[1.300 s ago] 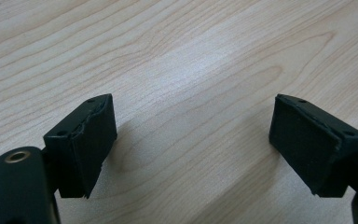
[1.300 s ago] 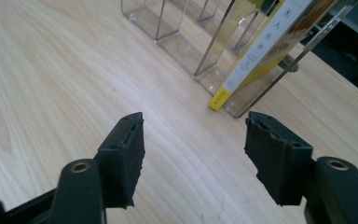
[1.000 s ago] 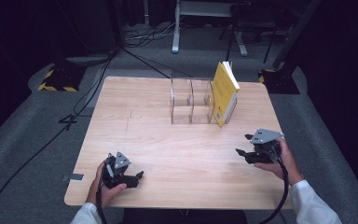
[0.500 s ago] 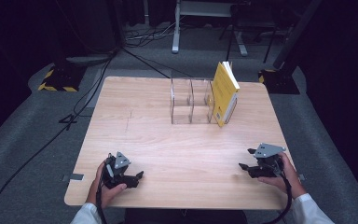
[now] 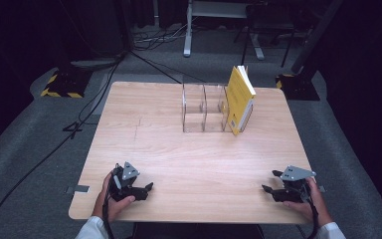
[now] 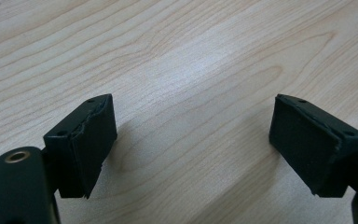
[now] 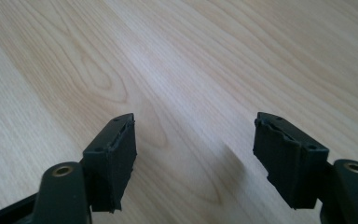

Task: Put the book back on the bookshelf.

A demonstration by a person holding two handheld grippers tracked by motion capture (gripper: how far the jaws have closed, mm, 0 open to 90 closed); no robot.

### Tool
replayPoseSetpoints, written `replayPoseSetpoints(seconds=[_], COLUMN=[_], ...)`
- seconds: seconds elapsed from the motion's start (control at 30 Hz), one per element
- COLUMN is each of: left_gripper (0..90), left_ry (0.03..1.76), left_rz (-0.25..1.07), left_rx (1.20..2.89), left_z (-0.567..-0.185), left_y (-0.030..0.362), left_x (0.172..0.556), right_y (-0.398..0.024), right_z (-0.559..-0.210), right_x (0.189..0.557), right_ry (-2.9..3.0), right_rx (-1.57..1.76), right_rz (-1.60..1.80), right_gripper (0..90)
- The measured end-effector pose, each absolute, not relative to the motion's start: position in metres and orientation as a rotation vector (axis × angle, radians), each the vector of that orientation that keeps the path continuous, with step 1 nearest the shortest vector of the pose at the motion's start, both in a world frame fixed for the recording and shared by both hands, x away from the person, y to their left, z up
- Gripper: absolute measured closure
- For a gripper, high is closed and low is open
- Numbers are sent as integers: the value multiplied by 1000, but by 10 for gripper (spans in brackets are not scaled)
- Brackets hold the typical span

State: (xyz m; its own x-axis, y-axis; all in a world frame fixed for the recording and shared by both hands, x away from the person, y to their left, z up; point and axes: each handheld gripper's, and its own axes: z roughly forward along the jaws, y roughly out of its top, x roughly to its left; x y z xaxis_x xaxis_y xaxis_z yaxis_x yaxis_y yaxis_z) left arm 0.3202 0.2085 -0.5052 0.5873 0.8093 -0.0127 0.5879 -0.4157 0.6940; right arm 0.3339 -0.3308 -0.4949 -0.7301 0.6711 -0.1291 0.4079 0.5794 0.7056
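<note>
My left gripper (image 5: 148,189) rests on the wooden table (image 5: 194,154) near its front left corner, held by a hand. Its jaws stand open over bare wood, as the left gripper view (image 6: 191,135) shows. My right gripper (image 5: 269,181) sits low at the front right, also held by a hand, and points toward the table's middle. In the right gripper view (image 7: 193,140) its jaws are open with nothing between them. A yellow book (image 5: 239,99) stands upright at the back, leaning against the right end of a clear acrylic divider rack (image 5: 201,107).
Black cables (image 5: 79,119) run over the grey floor left of the table. A yellow-and-black striped base (image 5: 59,84) sits at the far left, and dark stands and a white frame (image 5: 219,20) are behind the table.
The right gripper has come down and back toward the table's front right edge. The left gripper, the book and the rack have stayed put.
</note>
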Motion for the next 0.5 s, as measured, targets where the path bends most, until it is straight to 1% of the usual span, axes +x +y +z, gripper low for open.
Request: replayPoseSetpoints(seconds=[0.1, 0.3, 0.4, 0.5], left_gripper=[155, 155, 154, 155], left_ry=[1104, 1099, 1097, 1096], left_rz=[430, 433, 435, 439], left_rx=[2152, 2156, 2159, 2160], left_z=[-505, -505, -505, -505], left_y=[209, 209, 209, 209], left_x=[320, 320, 321, 320], right_y=[-339, -360, -372, -376], right_z=[-498, -503, -504, -504], right_x=[330, 322, 317, 316], right_ry=[2414, 2371, 2325, 2294], right_rx=[914, 1037, 1120, 1160], right_rz=[978, 1036, 1043, 1029], right_gripper=[305, 267, 267, 265])
